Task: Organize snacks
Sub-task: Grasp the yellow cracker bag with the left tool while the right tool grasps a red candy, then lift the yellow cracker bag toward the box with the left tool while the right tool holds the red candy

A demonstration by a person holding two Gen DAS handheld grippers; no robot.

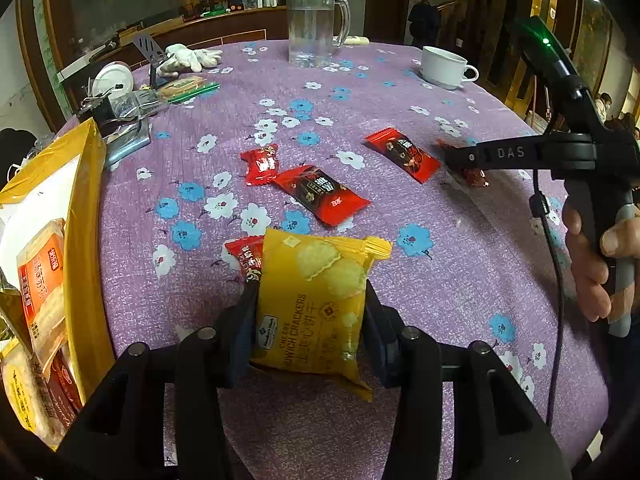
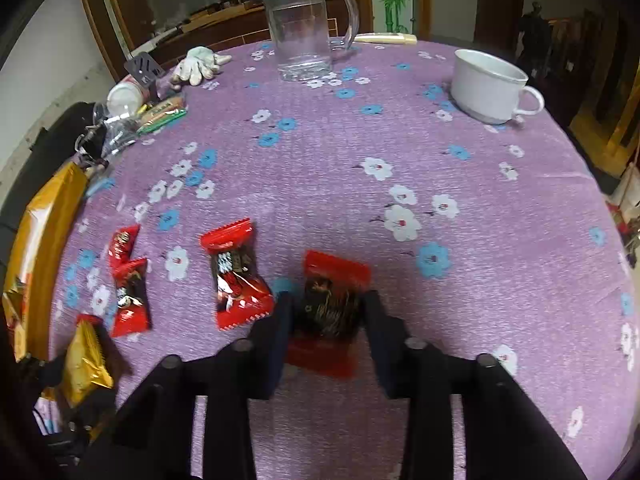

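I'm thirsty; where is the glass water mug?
The glass water mug stands at the table's far edge, centre in both views, between the white glove on its left and the white cup on its right.

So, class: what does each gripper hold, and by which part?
Left gripper: yellow cracker packet, clamped across its sides. Right gripper: red candy packet, jaws at its middle; a firm grip cannot be told.

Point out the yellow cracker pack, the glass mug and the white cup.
yellow cracker pack (image 1: 316,308): left wrist view, middle of its printed face, between the left gripper's fingers.
glass mug (image 2: 302,28): right wrist view, centre of its clear wall.
white cup (image 2: 486,88): right wrist view, its outer side wall.
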